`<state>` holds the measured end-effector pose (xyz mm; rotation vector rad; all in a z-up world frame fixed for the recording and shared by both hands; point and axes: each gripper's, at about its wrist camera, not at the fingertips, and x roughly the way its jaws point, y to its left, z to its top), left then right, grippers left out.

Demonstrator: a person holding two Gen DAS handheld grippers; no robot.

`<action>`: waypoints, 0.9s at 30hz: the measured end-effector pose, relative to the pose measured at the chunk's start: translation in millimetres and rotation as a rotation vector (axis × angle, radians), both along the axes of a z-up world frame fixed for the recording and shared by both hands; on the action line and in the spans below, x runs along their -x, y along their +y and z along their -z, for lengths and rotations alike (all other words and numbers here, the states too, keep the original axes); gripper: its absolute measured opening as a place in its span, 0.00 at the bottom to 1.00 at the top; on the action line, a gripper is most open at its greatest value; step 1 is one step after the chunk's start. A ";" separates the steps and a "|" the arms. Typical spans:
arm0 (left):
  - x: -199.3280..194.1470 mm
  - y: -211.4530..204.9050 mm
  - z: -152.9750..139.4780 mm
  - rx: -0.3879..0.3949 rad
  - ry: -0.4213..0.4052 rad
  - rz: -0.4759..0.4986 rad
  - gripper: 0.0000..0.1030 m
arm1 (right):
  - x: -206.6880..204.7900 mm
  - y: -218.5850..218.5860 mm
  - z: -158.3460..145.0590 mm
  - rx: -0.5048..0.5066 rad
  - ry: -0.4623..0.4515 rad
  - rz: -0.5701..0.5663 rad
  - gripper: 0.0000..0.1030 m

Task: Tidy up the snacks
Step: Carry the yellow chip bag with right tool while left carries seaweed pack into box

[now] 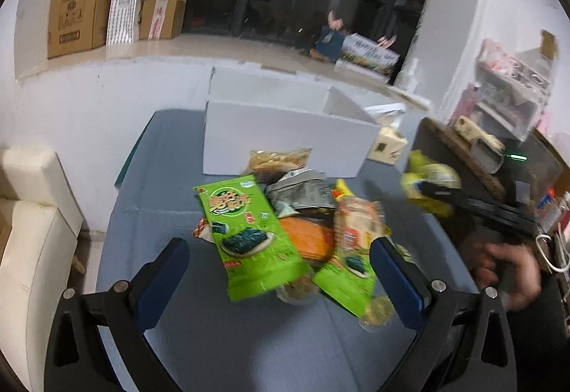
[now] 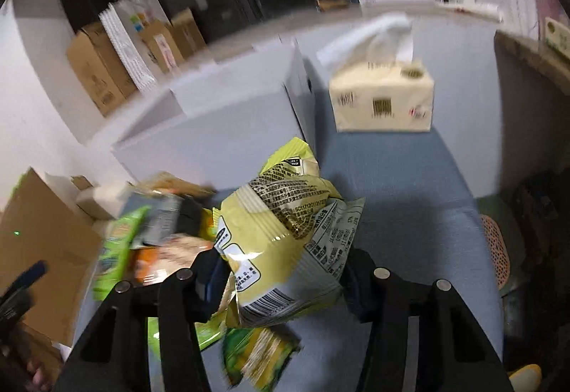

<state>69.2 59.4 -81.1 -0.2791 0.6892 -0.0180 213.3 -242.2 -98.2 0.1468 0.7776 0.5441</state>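
A pile of snack packets lies on the blue-grey tabletop. In the left wrist view my left gripper is open, its blue pads standing wide on either side of a green seaweed snack bag that lies on top of the pile. The pads do not touch it. My right gripper is shut on a pale yellow snack bag, which is held above the table. From the left wrist view that yellow bag hangs blurred at the right, to the right of the pile.
An open white cardboard box stands just behind the pile, with a cream tissue pack to its right. A dark tray-like edge and a person's hand are at the right. Brown cartons sit on the far ledge.
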 end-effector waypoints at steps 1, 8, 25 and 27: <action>-7.4 1.8 3.0 0.003 0.016 -0.012 1.00 | 9.9 -4.8 -6.8 -0.008 -0.020 0.001 0.56; -70.8 -0.4 31.6 -0.055 0.155 -0.088 1.00 | 48.8 -15.9 -28.5 0.015 -0.093 0.009 0.57; -41.5 3.2 12.1 -0.064 0.053 -0.014 0.69 | 63.8 -3.3 -30.2 0.014 -0.109 -0.042 0.57; -36.6 4.4 -9.4 -0.066 -0.013 -0.001 0.69 | 60.0 5.5 -35.0 0.007 -0.120 -0.063 0.57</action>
